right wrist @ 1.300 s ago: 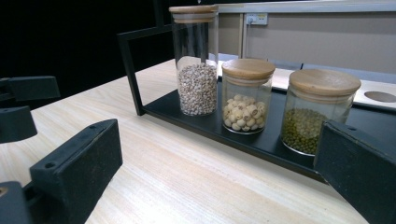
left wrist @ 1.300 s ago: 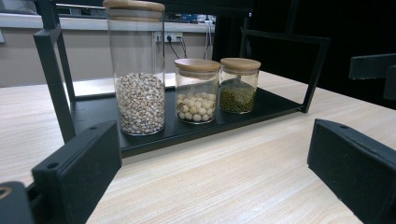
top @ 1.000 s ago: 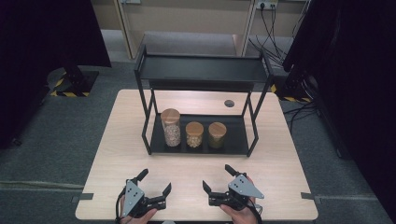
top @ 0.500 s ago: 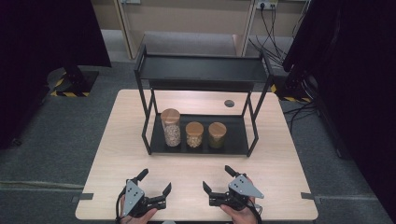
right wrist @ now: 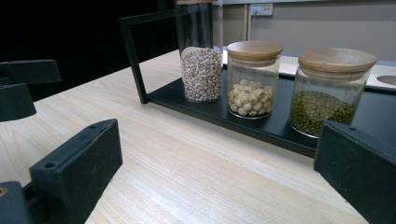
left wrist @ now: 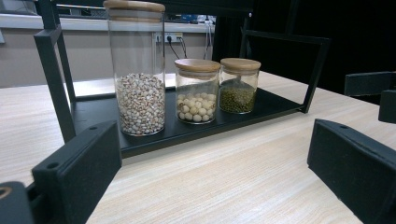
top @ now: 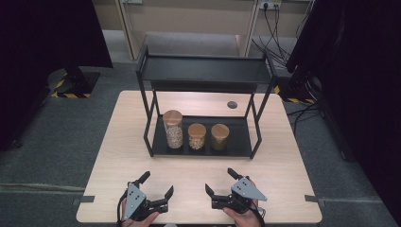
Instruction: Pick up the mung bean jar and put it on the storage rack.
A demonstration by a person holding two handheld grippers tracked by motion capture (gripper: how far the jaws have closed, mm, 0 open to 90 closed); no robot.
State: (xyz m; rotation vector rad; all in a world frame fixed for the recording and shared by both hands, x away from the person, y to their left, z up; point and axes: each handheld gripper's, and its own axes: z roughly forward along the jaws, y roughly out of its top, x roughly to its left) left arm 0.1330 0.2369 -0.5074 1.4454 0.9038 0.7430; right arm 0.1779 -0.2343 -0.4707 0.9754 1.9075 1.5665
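A black two-tier rack (top: pixel 203 71) stands at the middle of the wooden table (top: pixel 127 137). Its lower shelf (top: pixel 239 137) carries three glass jars with wooden lids: a tall jar of pale grains (top: pixel 173 128) (left wrist: pixel 138 70) (right wrist: pixel 201 70), a short jar of white beans (top: pixel 196 136) (left wrist: pixel 197 91) (right wrist: pixel 252 79) and a short jar of green beans (top: pixel 220 136) (left wrist: pixel 239 85) (right wrist: pixel 329 91). My left gripper (top: pixel 157 183) (left wrist: pixel 215 140) rests open near the table's front edge, well short of the rack. My right gripper (top: pixel 220 180) (right wrist: pixel 222 140) lies open beside it, empty too.
A round cable hole (top: pixel 231 104) sits in the table behind the rack. Bare tabletop lies between the grippers and the rack. Dark curtains (top: pixel 47 47) hang on both sides, and cables (top: pixel 269 38) trail on the floor behind.
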